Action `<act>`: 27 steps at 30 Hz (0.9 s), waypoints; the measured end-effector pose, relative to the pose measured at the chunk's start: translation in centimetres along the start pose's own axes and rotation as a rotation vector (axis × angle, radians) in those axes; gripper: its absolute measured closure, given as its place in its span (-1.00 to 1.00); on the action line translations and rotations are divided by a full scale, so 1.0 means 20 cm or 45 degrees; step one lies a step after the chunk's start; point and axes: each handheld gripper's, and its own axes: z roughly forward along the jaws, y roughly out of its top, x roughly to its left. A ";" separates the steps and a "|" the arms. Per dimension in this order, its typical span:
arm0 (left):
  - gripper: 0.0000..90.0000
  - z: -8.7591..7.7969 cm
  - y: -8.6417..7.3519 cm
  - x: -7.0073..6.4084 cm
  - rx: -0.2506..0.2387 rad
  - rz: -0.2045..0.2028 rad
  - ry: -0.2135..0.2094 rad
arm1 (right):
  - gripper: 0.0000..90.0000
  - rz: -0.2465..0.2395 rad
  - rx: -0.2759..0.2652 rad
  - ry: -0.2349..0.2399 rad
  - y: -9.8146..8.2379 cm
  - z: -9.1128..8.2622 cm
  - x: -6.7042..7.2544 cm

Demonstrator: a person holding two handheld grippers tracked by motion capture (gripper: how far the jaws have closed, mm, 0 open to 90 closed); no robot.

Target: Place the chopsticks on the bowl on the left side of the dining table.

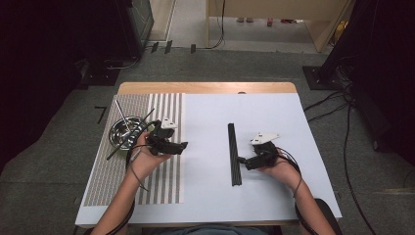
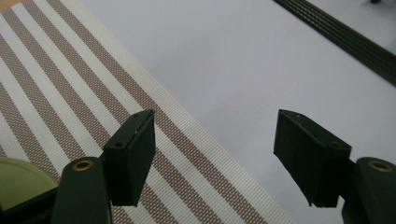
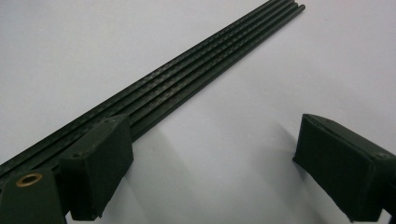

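Observation:
A row of several thin black sticks (image 1: 234, 154) lies lengthwise on the white table (image 1: 210, 191), and the same sticks (image 3: 187, 79) run diagonally in the right gripper view. My right gripper (image 1: 241, 160) is open just right of them, its left jaw close beside the bundle, nothing held. My left gripper (image 1: 182, 146) is open over the right edge of the striped placemat (image 1: 166, 181), with the placemat (image 2: 70, 93) under its jaws. A metal bowl (image 1: 123, 131) on the mat holds a few more sticks, one black and one pale. The black sticks (image 2: 345, 39) cross the far corner of the left gripper view.
Cables trail from both grippers along the forearms. Beyond the table is grey carpet with black stands and cables at the right (image 1: 342, 98). A pale green object (image 2: 18, 179) shows at the lower left of the left gripper view.

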 end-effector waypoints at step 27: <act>-0.18 0.13 0.00 -0.14 -0.020 0.070 -0.086 | -0.76 0.003 0.002 0.000 0.00 0.00 0.00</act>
